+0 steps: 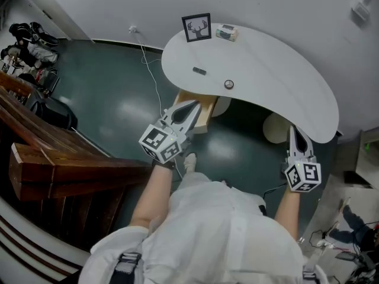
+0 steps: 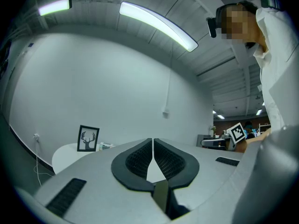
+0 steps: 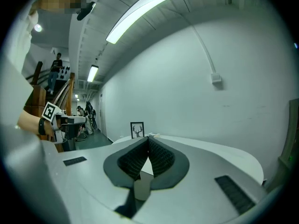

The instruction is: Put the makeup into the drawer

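On the white curved table (image 1: 266, 70) lie a small dark flat makeup piece (image 1: 199, 71) and a round compact (image 1: 229, 84). Under the table's near edge a wooden drawer (image 1: 206, 112) stands pulled out. My left gripper (image 1: 190, 106) hovers over the drawer's left part, shut, with nothing between its jaws. In the left gripper view the left gripper (image 2: 153, 140) shows its tips touching. Off to the right, short of the table's near edge, my right gripper (image 1: 294, 130) hangs shut and empty. The right gripper view shows the right gripper (image 3: 148, 138) with jaws closed, pointing toward the table.
A framed deer picture (image 1: 196, 27) and a small box (image 1: 227, 33) stand at the table's far edge. A pale round stool (image 1: 274, 128) sits under the table's right end. Wooden stair rails (image 1: 53, 158) run along the left. A white cable (image 1: 153, 76) trails on the green floor.
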Demonstrator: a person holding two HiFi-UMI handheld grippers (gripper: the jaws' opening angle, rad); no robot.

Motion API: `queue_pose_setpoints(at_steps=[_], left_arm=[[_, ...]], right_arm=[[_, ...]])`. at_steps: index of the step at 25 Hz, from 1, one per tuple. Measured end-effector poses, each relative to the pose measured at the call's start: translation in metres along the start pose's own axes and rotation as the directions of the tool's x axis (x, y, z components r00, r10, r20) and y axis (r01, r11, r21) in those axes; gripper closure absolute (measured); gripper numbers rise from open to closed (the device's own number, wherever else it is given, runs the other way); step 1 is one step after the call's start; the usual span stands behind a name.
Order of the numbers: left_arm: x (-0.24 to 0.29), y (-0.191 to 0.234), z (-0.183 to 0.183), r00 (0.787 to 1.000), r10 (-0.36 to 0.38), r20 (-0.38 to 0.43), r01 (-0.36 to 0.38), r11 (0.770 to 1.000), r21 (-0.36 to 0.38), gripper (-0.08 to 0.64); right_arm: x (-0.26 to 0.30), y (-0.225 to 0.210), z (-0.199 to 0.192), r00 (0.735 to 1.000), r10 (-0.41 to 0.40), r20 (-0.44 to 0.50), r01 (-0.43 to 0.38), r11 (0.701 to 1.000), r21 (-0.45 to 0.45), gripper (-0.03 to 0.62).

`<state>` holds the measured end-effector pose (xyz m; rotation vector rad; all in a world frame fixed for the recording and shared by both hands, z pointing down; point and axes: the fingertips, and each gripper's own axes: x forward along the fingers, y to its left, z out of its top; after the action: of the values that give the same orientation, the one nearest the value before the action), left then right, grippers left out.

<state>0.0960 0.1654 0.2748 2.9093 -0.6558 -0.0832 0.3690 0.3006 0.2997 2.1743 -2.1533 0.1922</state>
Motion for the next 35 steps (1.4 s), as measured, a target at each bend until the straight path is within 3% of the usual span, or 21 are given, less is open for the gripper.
queue_pose_setpoints(at_steps=[11,25,35], left_arm=[[-0.015,0.067,0.010,1.000,0.022,0.000,-0.022,1.000,-0.009,0.537],[-0.037,0.208,0.030,1.000,0.029,0.003,-0.029,1.000,0.000,0.537],[-0.067,0.261,0.016,0.999,0.037,-0.023,-0.037,0.999,-0.032,0.536]], right_arm=[[0.063,0.044,0.002,0.998,0.043,-0.043,-0.043,0.999,-0.010,0.583],[0.192,0.134,0.005,0.993,0.083,-0.080,-0.085,0.996,-0.021,0.583],[0.253,0.197,-0.017,0.964,0.158,-0.212,-0.189,0.973,-0.134,0.581]])
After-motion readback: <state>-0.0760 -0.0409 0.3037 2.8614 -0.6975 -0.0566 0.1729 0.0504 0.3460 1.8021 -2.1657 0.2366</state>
